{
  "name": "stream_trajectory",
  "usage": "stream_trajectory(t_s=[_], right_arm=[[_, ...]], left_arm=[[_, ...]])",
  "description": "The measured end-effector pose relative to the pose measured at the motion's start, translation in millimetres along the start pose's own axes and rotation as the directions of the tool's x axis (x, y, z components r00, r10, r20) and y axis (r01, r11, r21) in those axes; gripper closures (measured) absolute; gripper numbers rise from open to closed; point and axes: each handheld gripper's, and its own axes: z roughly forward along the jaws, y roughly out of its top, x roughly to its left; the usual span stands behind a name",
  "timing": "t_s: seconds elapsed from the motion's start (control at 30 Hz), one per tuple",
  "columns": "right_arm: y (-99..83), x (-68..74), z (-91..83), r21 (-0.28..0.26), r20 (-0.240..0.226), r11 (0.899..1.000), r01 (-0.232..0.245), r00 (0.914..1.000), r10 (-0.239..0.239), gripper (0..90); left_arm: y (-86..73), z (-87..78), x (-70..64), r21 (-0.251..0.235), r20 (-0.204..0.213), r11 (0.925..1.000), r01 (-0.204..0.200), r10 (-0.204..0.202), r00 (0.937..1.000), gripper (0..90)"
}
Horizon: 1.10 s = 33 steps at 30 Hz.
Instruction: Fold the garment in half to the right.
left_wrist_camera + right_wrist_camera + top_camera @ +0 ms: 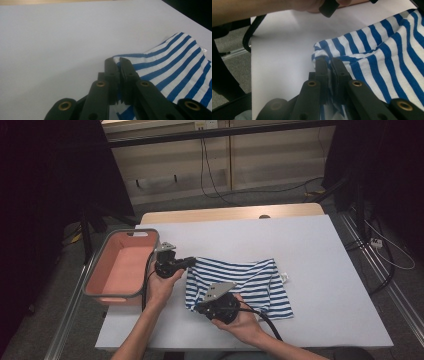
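1. Blue-and-white striped cloth (245, 282) is lying rumpled at the centre of the high view, on a white table top (310, 270), and both tools are gripping its left side.
2. Coming in from the bottom edge of the high view, the person's left forearm is reaching up toward the middle left, the left hand (162, 287) wrapped around the black two-jaw left gripper (191, 262), which is pointing rightward at the cloth's upper left corner.
3. In the left gripper view, that gripper's jaws are clenched nearly together, pinching a fold of the cloth's edge between them.
4. From the lower right of the high view, the right forearm is angling up and leftward, the right hand (240, 320) cupping the black two-jaw right gripper (199, 309) from below at the cloth's lower left corner.
5. In the right gripper view, its jaws are likewise pressed close, clamping a bunched striped edge.
6. Counted: two grippers, one striped cloth, and one pink plastic bin with a grey rim (95, 270) sitting at the left edge of the table, just beside the left hand.
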Motion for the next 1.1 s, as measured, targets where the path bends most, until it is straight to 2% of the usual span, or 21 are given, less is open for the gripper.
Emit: stream_trajectory(t_s=[0.17, 0.2, 0.53, 0.8, 1.1], right_arm=[[3.4, -1.2, -4.7, -0.046, -0.007, 0.999, 0.010, 0.9999, -0.010, 85.5], [4.1, -1.2, -5.6, -0.053, -0.007, 0.999, 0.010, 0.9999, -0.011, 85.5], [11.6, 0.0, -13.6, -0.119, 0.000, 0.993, 0.022, 0.9997, -0.022, 85.5], [18.3, -1.2, -18.9, -0.139, -0.012, 0.990, 0.038, 0.9991, -0.040, 85.5], [27.8, -4.6, -29.5, -0.173, -0.019, 0.984, 0.042, 0.9988, -0.045, 85.5]], left_arm=[[2.6, -3.7, -2.6, -0.041, -0.011, 0.9991, -0.012, 0.012, 0.9999, 86.0], [3.1, -4.8, -2.2, -0.038, -0.013, 0.9990, -0.024, 0.024, 0.9996, 86.0], [6.1, -11.1, -3.6, -0.088, -0.024, 0.9956, -0.033, 0.031, 0.9992, 86.0], [10.0, -15.9, -6.5, -0.109, -0.027, 0.9926, -0.053, 0.050, 0.9984, 86.0], [12.5, -20.8, -4.2, -0.122, -0.023, 0.9920, -0.031, 0.028, 0.9993, 86.0]])
